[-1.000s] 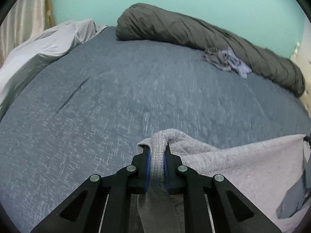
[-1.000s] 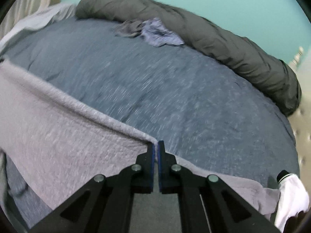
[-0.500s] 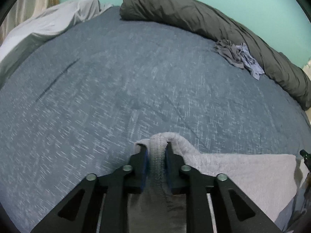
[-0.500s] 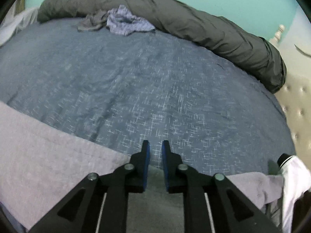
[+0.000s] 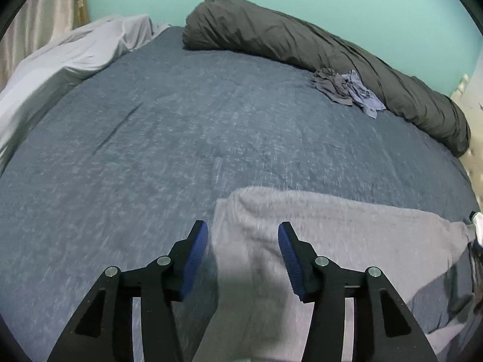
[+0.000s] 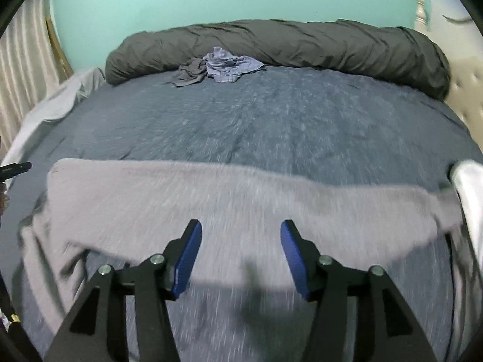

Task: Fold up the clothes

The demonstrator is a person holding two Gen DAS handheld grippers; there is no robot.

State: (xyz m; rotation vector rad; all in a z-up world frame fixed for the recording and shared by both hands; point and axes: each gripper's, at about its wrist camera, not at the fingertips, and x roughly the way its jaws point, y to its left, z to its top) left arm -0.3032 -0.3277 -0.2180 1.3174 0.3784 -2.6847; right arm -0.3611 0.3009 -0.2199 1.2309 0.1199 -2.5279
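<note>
A light grey garment (image 5: 317,229) (image 6: 211,199) lies spread along the near edge of the blue-grey bed. My left gripper (image 5: 243,241) is open above its left end, blue pads apart, holding nothing. My right gripper (image 6: 241,241) is open as well, hovering over the middle of the grey cloth. A white piece of clothing (image 6: 468,187) shows at the right edge, touching the grey garment's right end. The garment's near part is hidden under both grippers.
The blue-grey bed cover (image 5: 181,138) (image 6: 286,120) stretches ahead. A rolled dark grey duvet (image 5: 302,42) (image 6: 286,42) lies along the far side, with a small heap of crumpled clothes (image 5: 347,87) (image 6: 217,66) against it. A pale sheet (image 5: 60,60) is bunched at the left.
Both grippers let go of the grey garment and opened wide. The cloth dropped flat onto the bed, and both grippers pulled back from its far edge.
</note>
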